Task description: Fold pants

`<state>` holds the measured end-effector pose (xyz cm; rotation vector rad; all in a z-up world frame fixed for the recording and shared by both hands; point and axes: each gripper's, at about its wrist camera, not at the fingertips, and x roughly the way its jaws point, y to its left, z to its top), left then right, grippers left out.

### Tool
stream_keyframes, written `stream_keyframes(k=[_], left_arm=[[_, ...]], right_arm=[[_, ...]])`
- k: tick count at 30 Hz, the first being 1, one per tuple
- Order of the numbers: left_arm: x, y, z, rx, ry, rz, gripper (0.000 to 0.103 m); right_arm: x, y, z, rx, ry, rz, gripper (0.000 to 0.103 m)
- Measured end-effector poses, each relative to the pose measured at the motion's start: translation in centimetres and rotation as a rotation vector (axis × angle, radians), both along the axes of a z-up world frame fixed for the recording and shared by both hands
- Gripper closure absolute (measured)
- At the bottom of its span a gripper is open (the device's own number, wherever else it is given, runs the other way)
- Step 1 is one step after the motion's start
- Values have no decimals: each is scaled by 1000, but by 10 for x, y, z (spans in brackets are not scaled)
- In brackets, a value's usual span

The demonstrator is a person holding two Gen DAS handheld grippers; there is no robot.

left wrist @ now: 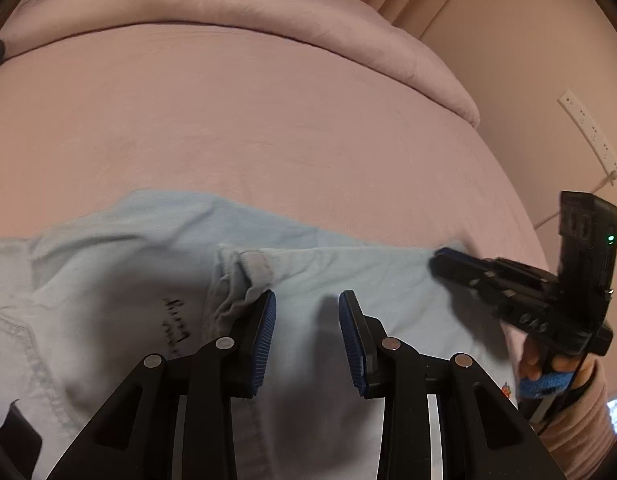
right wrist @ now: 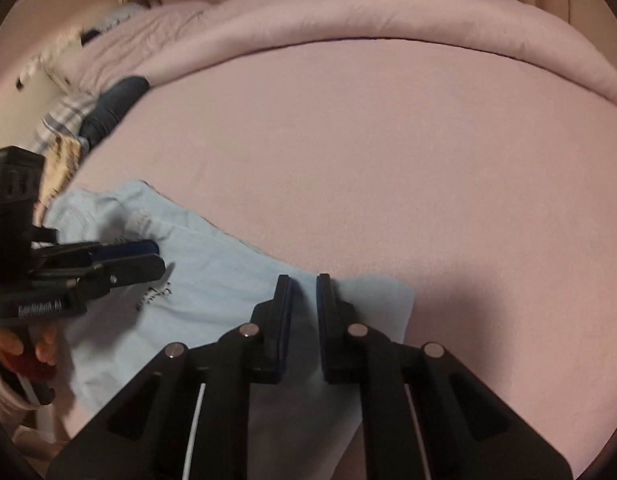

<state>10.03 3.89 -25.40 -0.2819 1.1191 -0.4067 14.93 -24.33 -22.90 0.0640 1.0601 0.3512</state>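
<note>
Light blue pants (left wrist: 148,280) lie partly folded on a pink bed sheet (left wrist: 228,120), with black lettering on the fabric and a waistband fold near the middle. My left gripper (left wrist: 307,300) is open just above the pants, beside the waistband fold. My right gripper (right wrist: 304,280) is open with a narrow gap, over the right corner of the pants (right wrist: 212,280). In the left wrist view the right gripper (left wrist: 444,258) reaches in from the right to the pants' corner. In the right wrist view the left gripper (right wrist: 156,258) is at the left over the lettering.
A rolled pink duvet (right wrist: 388,12) lies along the far side of the bed. A pile of clothes (right wrist: 92,116) sits at the bed's left edge. A wall with a white power strip (left wrist: 588,132) is on the right.
</note>
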Motion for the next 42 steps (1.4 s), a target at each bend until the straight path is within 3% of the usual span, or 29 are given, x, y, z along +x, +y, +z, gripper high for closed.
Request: stream_keyframes(k=[5, 9, 11, 16, 19, 21, 24, 28, 31, 34, 38, 42], left_arm=[[-18, 16, 25, 13, -36, -15, 63], [-42, 1, 43, 37, -80, -53, 51], [-53, -9, 40, 87, -93, -89, 51], [-74, -29, 9, 196, -69, -157, 51], [-93, -28, 2, 223, -154, -163, 51], [-92, -23, 6, 218, -138, -155, 51], [-92, -9, 13, 195, -82, -103, 51], [-106, 8, 5, 196, -70, -72, 50], [-119, 25, 5, 150, -75, -43, 50], [-127, 42, 20, 118, -95, 8, 50], [-136, 73, 43, 113, -158, 97, 50], [-140, 112, 59, 85, -202, 214, 50]], right_arm=[[-24, -5, 30, 23, -60, -27, 85], [-57, -1, 52, 37, -74, 14, 85], [-73, 5, 53, 53, -70, 46, 84], [-112, 27, 24, -27, 12, 104, 85], [-137, 29, -1, -101, 24, 110, 88], [-145, 16, -2, -52, 5, 79, 88], [-138, 5, 4, 5, 50, 29, 87], [-143, -1, 28, 20, -17, 17, 74], [-136, -4, 1, -31, 75, -24, 71], [-134, -1, 8, -29, 68, -25, 69], [-111, 4, 36, -23, -31, -31, 66], [-61, 8, 32, -59, -84, -103, 64]])
